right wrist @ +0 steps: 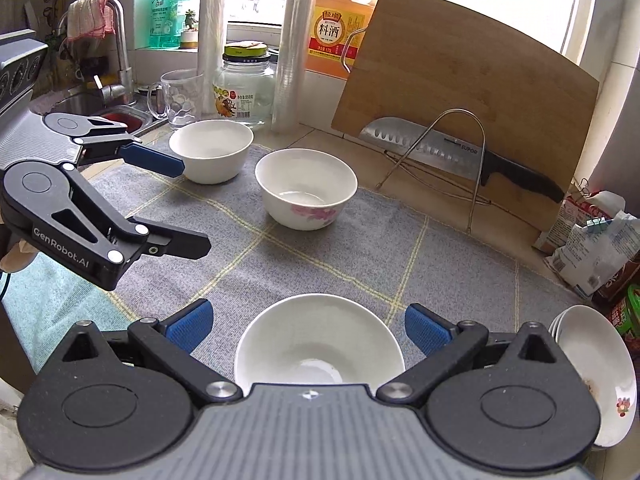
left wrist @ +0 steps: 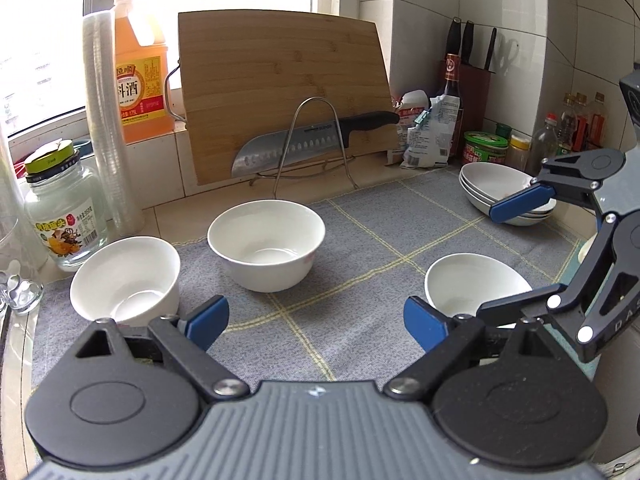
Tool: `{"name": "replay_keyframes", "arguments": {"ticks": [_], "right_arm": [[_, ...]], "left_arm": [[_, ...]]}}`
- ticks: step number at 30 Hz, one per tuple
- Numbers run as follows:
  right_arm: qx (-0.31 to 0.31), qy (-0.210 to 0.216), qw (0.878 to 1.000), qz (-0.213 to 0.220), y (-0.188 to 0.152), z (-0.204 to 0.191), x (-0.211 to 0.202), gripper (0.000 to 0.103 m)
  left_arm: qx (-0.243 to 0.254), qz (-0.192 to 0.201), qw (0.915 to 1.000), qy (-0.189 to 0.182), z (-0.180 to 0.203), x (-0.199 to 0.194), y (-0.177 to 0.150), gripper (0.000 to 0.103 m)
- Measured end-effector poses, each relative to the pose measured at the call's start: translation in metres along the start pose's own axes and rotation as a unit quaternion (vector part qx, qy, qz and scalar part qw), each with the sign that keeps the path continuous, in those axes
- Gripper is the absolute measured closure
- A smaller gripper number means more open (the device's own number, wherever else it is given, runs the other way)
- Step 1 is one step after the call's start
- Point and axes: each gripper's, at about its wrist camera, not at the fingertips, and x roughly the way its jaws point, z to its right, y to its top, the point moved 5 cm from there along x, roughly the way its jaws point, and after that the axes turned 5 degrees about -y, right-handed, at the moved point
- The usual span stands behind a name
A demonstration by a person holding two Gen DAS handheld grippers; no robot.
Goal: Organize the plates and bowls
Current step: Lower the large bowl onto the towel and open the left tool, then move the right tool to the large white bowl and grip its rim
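Three white bowls stand apart on a grey cloth (left wrist: 360, 264). In the left wrist view they are a left bowl (left wrist: 125, 280), a middle bowl (left wrist: 266, 245) and a right bowl (left wrist: 476, 286). A stack of white plates (left wrist: 500, 190) lies at the back right. My left gripper (left wrist: 316, 322) is open and empty over the cloth. My right gripper (right wrist: 306, 330) is open with its pads on either side of the near bowl (right wrist: 318, 342), not touching. The middle bowl (right wrist: 306, 188), far bowl (right wrist: 211, 150) and plates (right wrist: 600, 360) also show in the right wrist view.
A bamboo cutting board (left wrist: 280, 92) leans at the back behind a wire rack (left wrist: 316, 144) holding a knife (left wrist: 304, 146). A glass jar (left wrist: 60, 220), cup stack (left wrist: 106, 120) and cooking wine jug (left wrist: 140, 68) stand left. Bottles and bags (left wrist: 428, 132) crowd the right. A sink (right wrist: 100, 108) lies far left.
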Motion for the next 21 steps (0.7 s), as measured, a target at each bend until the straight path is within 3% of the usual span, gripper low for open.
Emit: {"name": "replay_keyframes", "arguments": {"ticks": [11, 21], "right_arm": [[-0.033, 0.005, 0.999, 0.019, 0.035, -0.004, 0.011, 0.0], [-0.027, 0.027, 0.999, 0.007, 0.059, 0.012, 0.038, 0.0]], "left_arm": [[0.02, 0.009, 0.9989, 0.041, -0.01, 0.009, -0.003, 0.009], [0.03, 0.001, 0.9952, 0.093, -0.014, 0.037, 0.004, 0.009]]}}
